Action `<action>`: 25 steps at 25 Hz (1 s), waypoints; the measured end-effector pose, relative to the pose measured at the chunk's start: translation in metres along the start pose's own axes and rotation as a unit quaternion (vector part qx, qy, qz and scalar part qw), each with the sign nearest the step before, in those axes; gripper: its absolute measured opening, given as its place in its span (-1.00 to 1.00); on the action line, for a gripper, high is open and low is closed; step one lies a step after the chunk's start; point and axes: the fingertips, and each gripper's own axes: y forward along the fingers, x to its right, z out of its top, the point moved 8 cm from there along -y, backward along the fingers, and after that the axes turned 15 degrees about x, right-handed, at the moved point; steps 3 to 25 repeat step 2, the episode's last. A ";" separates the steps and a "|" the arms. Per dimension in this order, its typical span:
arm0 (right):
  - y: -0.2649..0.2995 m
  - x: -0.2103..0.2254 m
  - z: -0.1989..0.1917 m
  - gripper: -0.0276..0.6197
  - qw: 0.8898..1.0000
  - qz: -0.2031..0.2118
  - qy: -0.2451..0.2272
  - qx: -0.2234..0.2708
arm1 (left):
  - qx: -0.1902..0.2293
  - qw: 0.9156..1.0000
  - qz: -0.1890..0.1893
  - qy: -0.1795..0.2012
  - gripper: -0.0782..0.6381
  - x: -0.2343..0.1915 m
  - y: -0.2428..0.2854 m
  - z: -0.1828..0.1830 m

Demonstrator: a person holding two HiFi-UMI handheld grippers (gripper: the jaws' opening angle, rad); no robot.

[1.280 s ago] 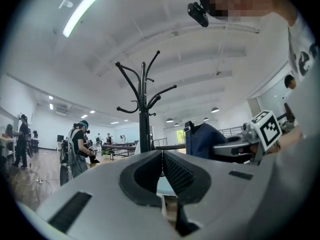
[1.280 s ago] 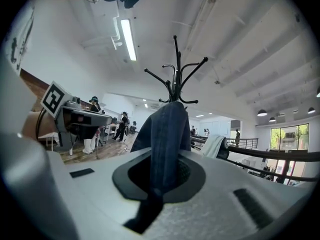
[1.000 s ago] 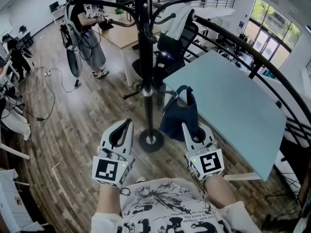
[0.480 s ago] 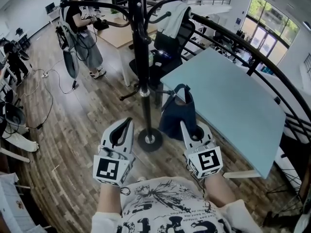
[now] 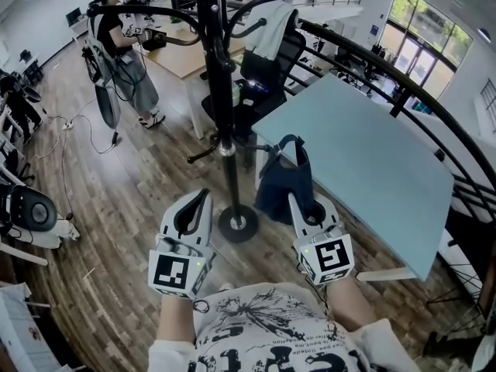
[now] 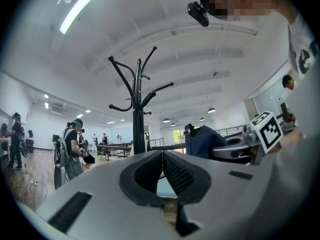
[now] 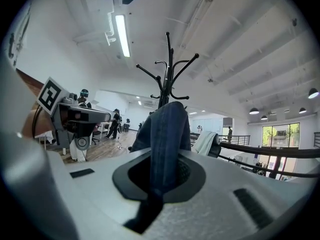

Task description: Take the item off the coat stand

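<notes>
I'm in an open-plan office: wood-plank floor (image 5: pixel 124 208), a black swivel chair (image 5: pixel 263 72) beside a pale bench (image 5: pixel 186 56), cables (image 5: pixel 91 122) trailing across the floor, strip lights (image 7: pixel 121 34) overhead, and tall windows (image 5: pixel 422 33) beyond a black railing (image 5: pixel 400 99).

Bright even light, glare at windows (image 5: pixel 435 31), glowing ceiling strip light (image 6: pixel 82 8), fisheye edges, dark corners.

Coat stand (image 5: pixel 219 91), black metal tube with slight gloss; bag (image 5: pixel 285 188), dark blue matt woven cloth; floor (image 5: pixel 116 208), brown wood planks, low sheen; table (image 5: pixel 364 161), smooth matt pale blue-green top; left gripper (image 5: pixel 204 194) and right gripper (image 5: pixel 294 198), matt light grey plastic shells with black ribbed pads (image 6: pixel 177 171).
</notes>
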 end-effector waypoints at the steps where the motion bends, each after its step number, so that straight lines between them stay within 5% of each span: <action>1: 0.000 0.000 0.000 -0.91 1.000 -0.001 -0.003 -0.002 | 0.000 1.000 0.000 -0.001 -0.77 0.000 0.000 0.000; 25: -0.001 -0.001 0.000 -0.91 1.000 -0.002 -0.005 -0.005 | 0.001 1.000 0.000 -0.001 -0.77 0.000 -0.001 0.001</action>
